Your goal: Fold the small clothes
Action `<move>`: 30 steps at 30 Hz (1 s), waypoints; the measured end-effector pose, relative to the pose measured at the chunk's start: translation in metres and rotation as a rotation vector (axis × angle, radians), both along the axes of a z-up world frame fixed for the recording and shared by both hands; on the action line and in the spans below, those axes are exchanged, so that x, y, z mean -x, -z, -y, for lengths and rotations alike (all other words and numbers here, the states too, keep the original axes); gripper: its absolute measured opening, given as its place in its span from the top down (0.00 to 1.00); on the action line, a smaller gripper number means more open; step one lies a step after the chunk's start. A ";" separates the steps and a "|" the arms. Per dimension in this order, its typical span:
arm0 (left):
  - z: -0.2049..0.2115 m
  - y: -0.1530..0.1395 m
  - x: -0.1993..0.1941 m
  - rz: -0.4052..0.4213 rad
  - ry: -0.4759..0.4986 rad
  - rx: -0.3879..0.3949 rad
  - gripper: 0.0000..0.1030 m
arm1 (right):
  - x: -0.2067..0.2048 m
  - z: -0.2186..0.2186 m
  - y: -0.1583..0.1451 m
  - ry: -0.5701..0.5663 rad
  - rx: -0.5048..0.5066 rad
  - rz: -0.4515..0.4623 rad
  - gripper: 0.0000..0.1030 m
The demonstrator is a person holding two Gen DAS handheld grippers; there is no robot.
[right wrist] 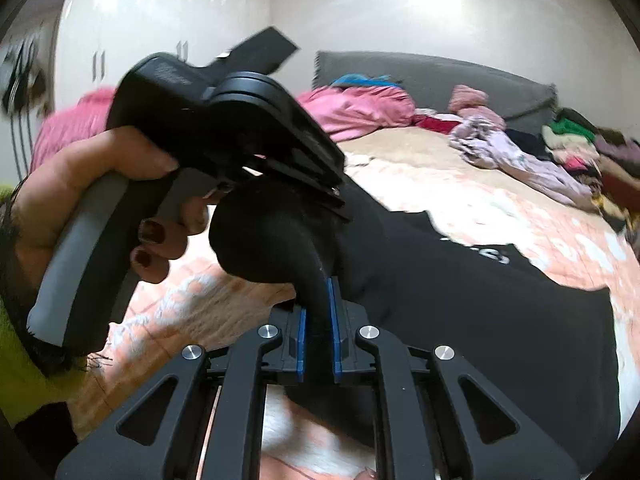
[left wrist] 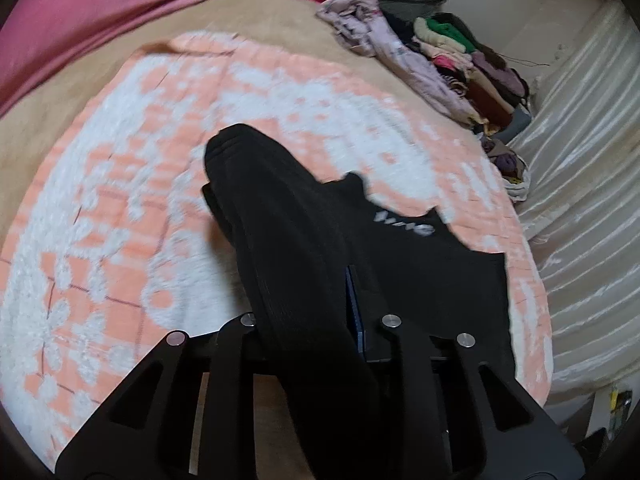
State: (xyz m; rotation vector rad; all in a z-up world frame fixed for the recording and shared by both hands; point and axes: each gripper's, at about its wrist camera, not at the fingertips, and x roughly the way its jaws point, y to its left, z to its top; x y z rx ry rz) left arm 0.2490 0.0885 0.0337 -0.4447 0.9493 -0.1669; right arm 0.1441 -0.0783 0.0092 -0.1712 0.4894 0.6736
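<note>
A small black garment (left wrist: pixel 420 264) with white lettering lies partly on the orange-and-white blanket (left wrist: pixel 120 220). My left gripper (left wrist: pixel 352 308) is shut on its edge, and a fold of the cloth drapes over the fingers and hides them. In the right wrist view my right gripper (right wrist: pixel 318 328) is shut on a bunched part of the black garment (right wrist: pixel 460 300) between its blue pads (right wrist: pixel 331 320). The left gripper (right wrist: pixel 336 200), held in a hand, pinches the same cloth just above and to the left.
A pile of mixed clothes (left wrist: pixel 460 64) runs along the far right of the bed. A pink quilt (left wrist: pixel 100 4) lies at the far left. A grey headboard (right wrist: pixel 440 76) and white wardrobe doors (right wrist: pixel 140 32) stand behind. The bed's right edge (left wrist: pixel 580 220) drops off.
</note>
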 end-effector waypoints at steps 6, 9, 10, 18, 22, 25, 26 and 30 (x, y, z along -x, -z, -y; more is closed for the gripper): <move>0.064 -0.034 -0.007 0.038 0.060 -0.054 0.86 | 0.004 0.055 -0.018 0.104 -0.107 0.017 0.93; 0.099 -0.040 -0.012 0.041 0.095 -0.065 0.86 | 0.004 0.084 -0.021 0.157 -0.142 0.010 0.93; 0.112 -0.041 -0.015 0.040 0.109 -0.072 0.86 | 0.004 0.098 -0.022 0.175 -0.162 -0.002 0.93; 0.188 -0.032 -0.025 0.015 0.197 -0.136 0.85 | 0.009 0.158 -0.011 0.258 -0.223 -0.061 0.93; 0.213 -0.019 -0.032 0.001 0.247 -0.138 0.57 | 0.009 0.175 0.002 0.306 -0.234 -0.108 0.93; 0.210 -0.015 -0.026 0.020 0.286 -0.052 0.43 | 0.006 0.183 0.018 0.367 -0.209 -0.165 0.91; 0.207 -0.017 -0.024 0.031 0.279 -0.056 0.43 | 0.006 0.185 0.022 0.381 -0.198 -0.181 0.91; 0.166 -0.017 -0.013 0.067 0.182 -0.065 0.45 | 0.008 0.199 0.029 0.392 -0.194 -0.203 0.89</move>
